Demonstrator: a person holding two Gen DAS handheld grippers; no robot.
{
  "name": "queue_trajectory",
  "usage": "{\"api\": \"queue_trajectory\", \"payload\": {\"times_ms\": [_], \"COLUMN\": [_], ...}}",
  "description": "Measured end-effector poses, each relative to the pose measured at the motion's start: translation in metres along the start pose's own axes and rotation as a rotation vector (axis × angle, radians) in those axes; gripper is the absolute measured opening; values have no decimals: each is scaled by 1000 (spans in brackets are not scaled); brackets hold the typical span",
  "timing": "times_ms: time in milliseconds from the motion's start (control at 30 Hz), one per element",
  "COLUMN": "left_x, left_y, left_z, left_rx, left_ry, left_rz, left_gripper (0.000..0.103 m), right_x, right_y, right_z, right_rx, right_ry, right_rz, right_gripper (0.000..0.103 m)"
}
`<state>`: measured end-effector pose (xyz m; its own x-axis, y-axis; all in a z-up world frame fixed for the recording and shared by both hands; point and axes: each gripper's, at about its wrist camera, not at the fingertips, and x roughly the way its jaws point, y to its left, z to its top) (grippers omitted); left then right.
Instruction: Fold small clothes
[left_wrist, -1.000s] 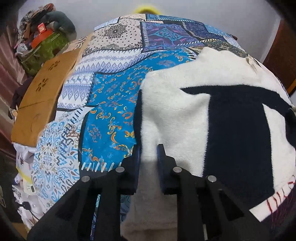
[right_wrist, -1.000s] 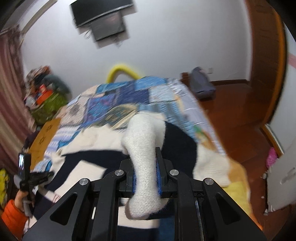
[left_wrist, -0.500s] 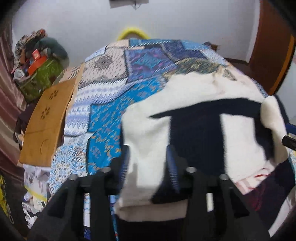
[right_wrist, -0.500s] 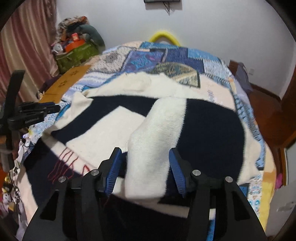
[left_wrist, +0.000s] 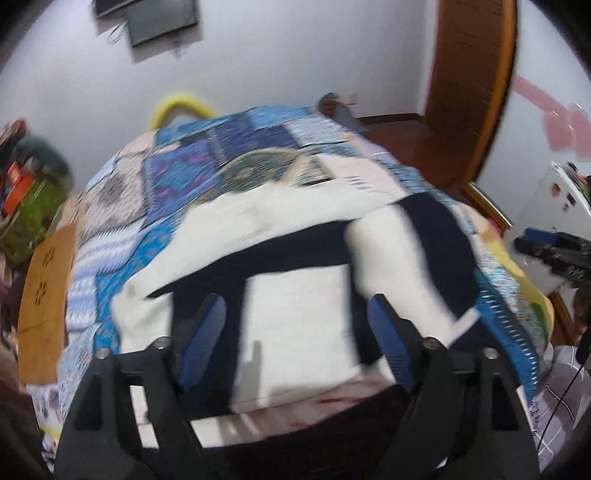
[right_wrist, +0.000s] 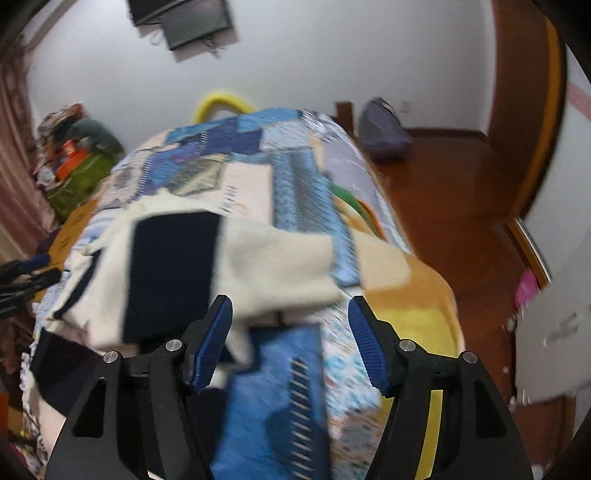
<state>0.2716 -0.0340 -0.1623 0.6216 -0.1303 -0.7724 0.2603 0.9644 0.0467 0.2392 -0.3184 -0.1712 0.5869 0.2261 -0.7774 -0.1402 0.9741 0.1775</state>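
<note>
A cream and navy knit sweater (left_wrist: 295, 295) lies spread on the patchwork bed cover, with its right sleeve (left_wrist: 399, 254) folded inward across the body. My left gripper (left_wrist: 295, 317) is open and empty, held above the sweater's lower middle. In the right wrist view the sweater (right_wrist: 177, 266) lies left of centre, its folded sleeve (right_wrist: 280, 266) pointing right. My right gripper (right_wrist: 290, 325) is open and empty above the sweater's right edge and the bed cover. The right gripper also shows at the left wrist view's right edge (left_wrist: 554, 251).
The blue patchwork bed cover (left_wrist: 207, 162) fills the bed. A wooden board (left_wrist: 44, 280) leans at the bed's left side, with a clutter pile (right_wrist: 74, 158) behind it. Wooden floor (right_wrist: 461, 192) and a grey bag (right_wrist: 384, 129) lie to the right. A wall screen (right_wrist: 192, 18) hangs above.
Both grippers opened and let go of the sweater: the right one laid the sleeve across the body. Both then lifted and pulled back, the right swinging to the bed's right side.
</note>
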Motion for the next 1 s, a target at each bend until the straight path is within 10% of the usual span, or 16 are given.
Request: {"api": "queue_trajectory", "payload": {"times_ms": [567, 833, 1000], "left_x": [101, 116, 89], "left_y": [-198, -177, -142], "left_z": [35, 41, 55], "left_rx": [446, 392, 240], "left_ry": [133, 134, 96], "left_rz": [-44, -33, -110], "left_gripper": [86, 26, 17], "right_x": [11, 3, -2], "right_y": [-36, -60, -51], "right_z": [-48, -55, -45], "right_rx": [21, 76, 56], "right_ry": [84, 94, 60], "right_rz": [-19, -4, -2], "right_gripper": [57, 57, 57]}}
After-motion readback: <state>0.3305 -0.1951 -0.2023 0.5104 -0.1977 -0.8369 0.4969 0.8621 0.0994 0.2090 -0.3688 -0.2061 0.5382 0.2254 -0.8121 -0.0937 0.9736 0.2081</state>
